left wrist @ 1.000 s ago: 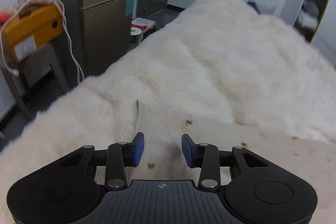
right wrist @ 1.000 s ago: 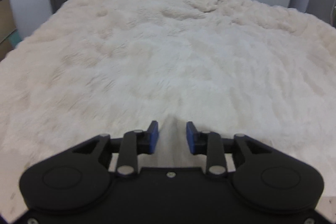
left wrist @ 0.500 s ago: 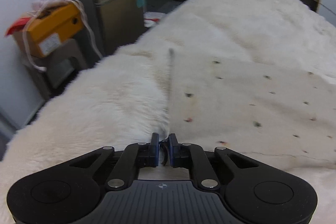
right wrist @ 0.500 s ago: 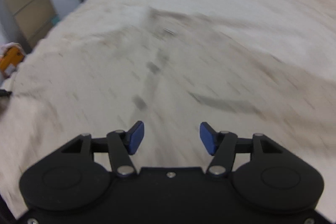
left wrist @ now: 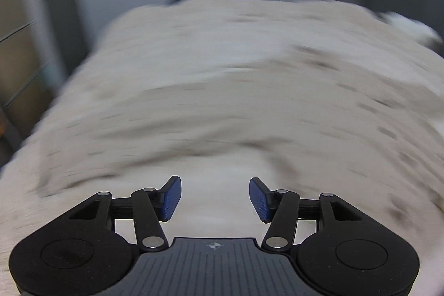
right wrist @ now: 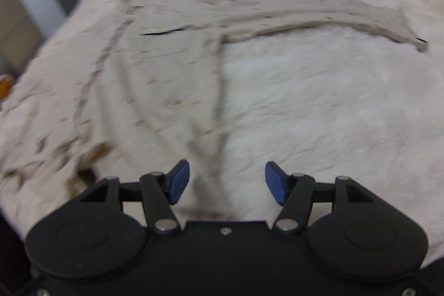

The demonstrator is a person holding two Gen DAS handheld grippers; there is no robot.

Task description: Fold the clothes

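Half a second back the left tongs [left wrist: 215, 198] were pinched together at the garment's edge; now they stand wide apart, empty. The right tongs [right wrist: 227, 182] are apart too. The beige garment [right wrist: 172, 68] lies spread on the furry bed cover [right wrist: 319, 107], one sleeve [right wrist: 333, 14] stretched right.

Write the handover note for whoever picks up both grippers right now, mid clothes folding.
Left gripper: open, holding nothing, over the fluffy white blanket; its view is heavily motion-blurred.
Right gripper: open, empty, above the near edge of the beige speckled garment.
The garment lies on the blanket, body toward the left, one long sleeve stretched out to the right.
Done: garment is laid out; whether any fold is made cannot be told through the blur.
Left: fold the sleeve in, then fold the body.
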